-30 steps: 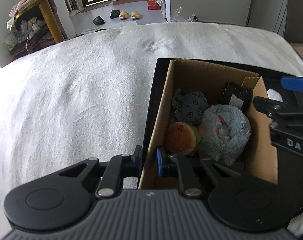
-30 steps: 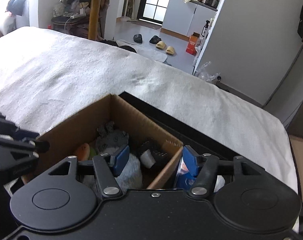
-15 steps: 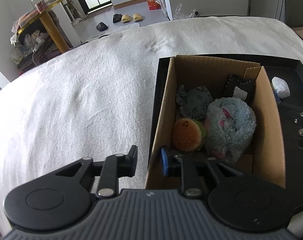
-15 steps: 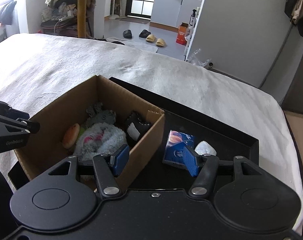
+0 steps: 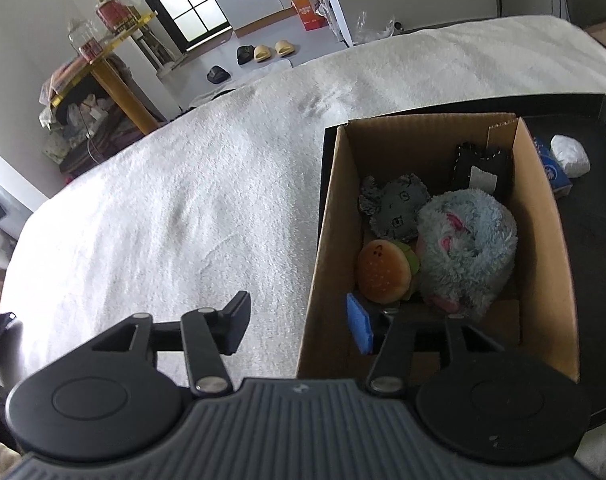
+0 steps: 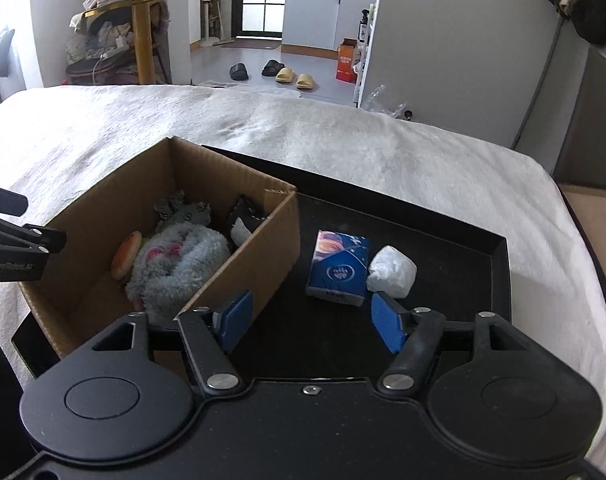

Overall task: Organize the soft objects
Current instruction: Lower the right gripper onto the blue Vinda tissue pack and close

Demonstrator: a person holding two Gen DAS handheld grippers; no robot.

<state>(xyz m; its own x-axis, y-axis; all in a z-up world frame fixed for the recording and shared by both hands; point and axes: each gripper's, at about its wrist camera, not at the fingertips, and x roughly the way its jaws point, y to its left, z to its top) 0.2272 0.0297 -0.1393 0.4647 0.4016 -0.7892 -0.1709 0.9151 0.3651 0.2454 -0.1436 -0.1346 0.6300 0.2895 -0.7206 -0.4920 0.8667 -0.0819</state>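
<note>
A cardboard box (image 5: 331,216) (image 6: 263,256) stands in a black tray (image 6: 455,280) on a white bed. In it lie a fluffy blue plush (image 5: 467,248) (image 6: 175,264), a burger plush (image 5: 385,272) (image 6: 126,254), a grey plush (image 5: 395,206) (image 6: 183,210) and a black pouch (image 5: 479,168) (image 6: 245,212). A blue tissue pack (image 6: 337,266) (image 5: 551,168) and a white wad (image 6: 392,272) (image 5: 569,156) lie on the tray right of the box. My left gripper (image 5: 299,326) is open, straddling the box's near left wall. My right gripper (image 6: 311,320) is open and empty above the tray, near the pack.
The white blanket (image 5: 163,208) covers the bed all round the tray. Beyond the bed are slippers (image 6: 279,74) on the floor, a yellow table (image 6: 143,36) with clutter at left and a grey wall (image 6: 455,40) at right.
Both grippers have pulled back and up from the box and opened wider. The right one has shifted right, over the tray. The tissue pack and white wad have come into full view.
</note>
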